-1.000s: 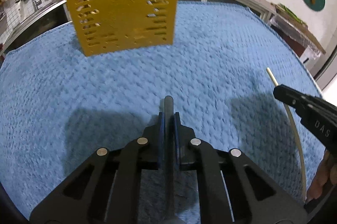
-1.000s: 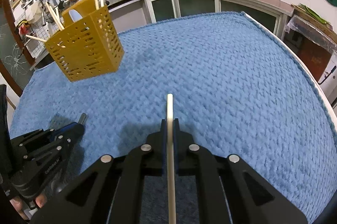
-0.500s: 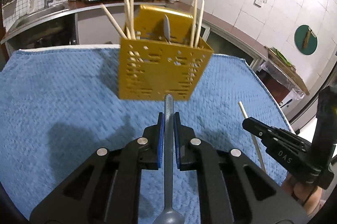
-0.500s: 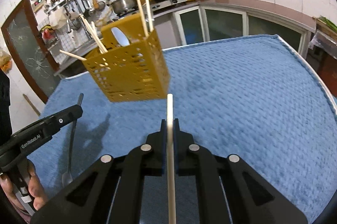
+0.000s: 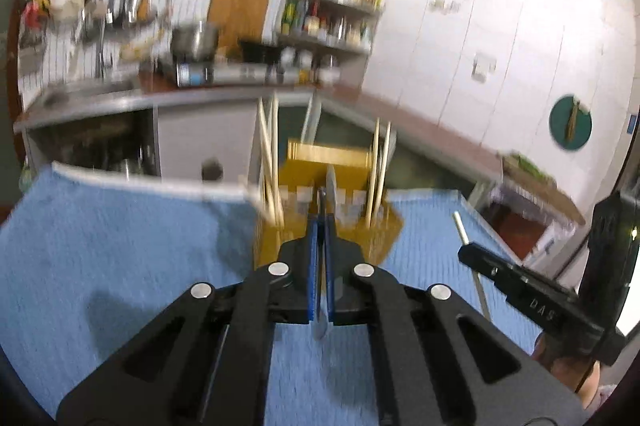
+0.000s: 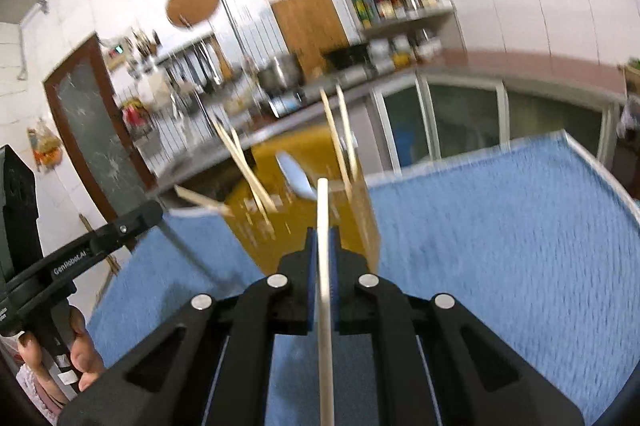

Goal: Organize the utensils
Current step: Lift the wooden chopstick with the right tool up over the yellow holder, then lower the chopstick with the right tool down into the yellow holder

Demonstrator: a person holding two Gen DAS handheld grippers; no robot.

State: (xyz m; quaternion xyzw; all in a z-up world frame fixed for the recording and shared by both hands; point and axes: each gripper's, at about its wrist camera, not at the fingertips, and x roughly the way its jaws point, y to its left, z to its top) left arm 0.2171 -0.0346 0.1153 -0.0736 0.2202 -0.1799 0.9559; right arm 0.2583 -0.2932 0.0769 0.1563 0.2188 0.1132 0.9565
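A yellow perforated utensil holder (image 5: 288, 238) stands on the blue cloth (image 5: 120, 234), holding several chopsticks (image 5: 266, 162) and a spoon (image 6: 296, 178). My left gripper (image 5: 322, 226) is shut on a metal spoon handle (image 5: 321, 326) and sits close in front of the holder, above its rim. My right gripper (image 6: 323, 238) is shut on a pale chopstick (image 6: 324, 306), also close to the holder (image 6: 272, 246). The right gripper shows in the left wrist view (image 5: 472, 254), and the left gripper in the right wrist view (image 6: 148, 214). Both views are motion-blurred.
The blue cloth (image 6: 500, 226) covers the round table, with its edge just behind the holder. A kitchen counter (image 5: 120, 98) with a pot, stove and shelves runs behind it. A door (image 6: 92, 130) is at the left.
Both grippers have risen and moved toward the holder with their utensils. The holder now sits lower and nearer in both views, seen more from above its rim.
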